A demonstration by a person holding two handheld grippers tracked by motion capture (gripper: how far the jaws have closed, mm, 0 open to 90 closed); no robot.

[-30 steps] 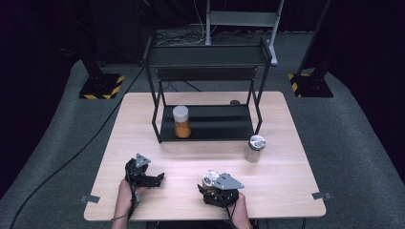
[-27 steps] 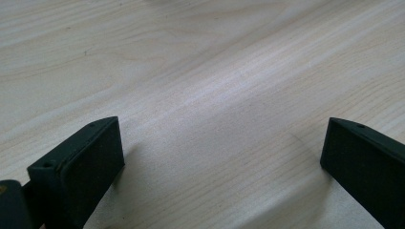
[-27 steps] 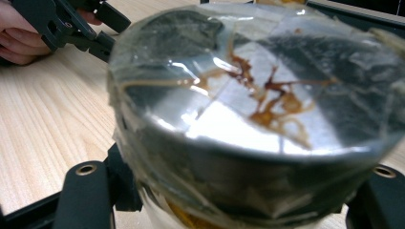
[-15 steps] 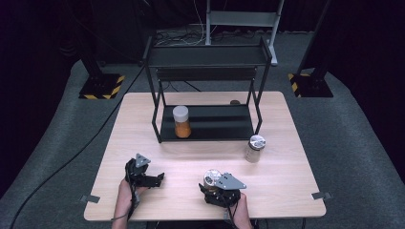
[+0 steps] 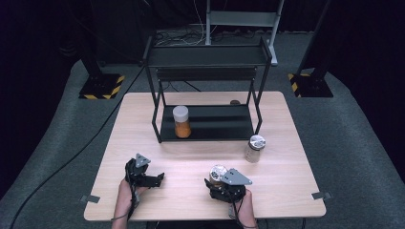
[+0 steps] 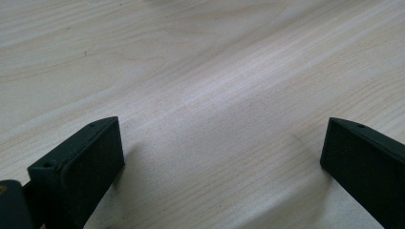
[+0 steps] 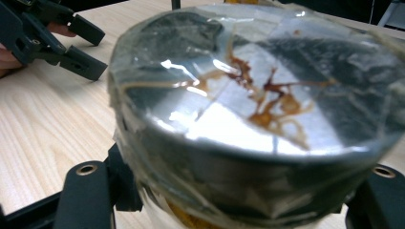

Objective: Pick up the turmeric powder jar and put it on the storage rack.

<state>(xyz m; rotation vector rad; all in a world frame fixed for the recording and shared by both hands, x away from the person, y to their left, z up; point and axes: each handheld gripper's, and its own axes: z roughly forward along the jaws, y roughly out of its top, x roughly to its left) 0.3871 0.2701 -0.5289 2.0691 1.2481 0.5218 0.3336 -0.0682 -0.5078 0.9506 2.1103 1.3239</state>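
The jar (image 7: 253,124) sits between the jaws of my right gripper (image 5: 224,183), at the near edge of the table (image 5: 200,162), right of centre; its silver lid is wrapped in clear film smeared with brown streaks, and something orange shows just under the lid. The jaws are closed on its sides just below the lid, so I judge the grasp complete and the step in hand to be the lift. My left gripper (image 5: 143,174) rests low over bare wood to the left, its jaws spread wide with nothing between them. A second silver-lidded jar (image 5: 254,149) stands on the table further out to the right, just in front of the black shelf rack (image 5: 207,57). An orange jar with a white lid (image 5: 181,121) stands on the rack's lower shelf, at its left. My judgement is that the held jar belongs on that rack; the next move calls for a straight lift, then a carry forward past the standing jar, keeping the load upright and clear of the rack's front posts.
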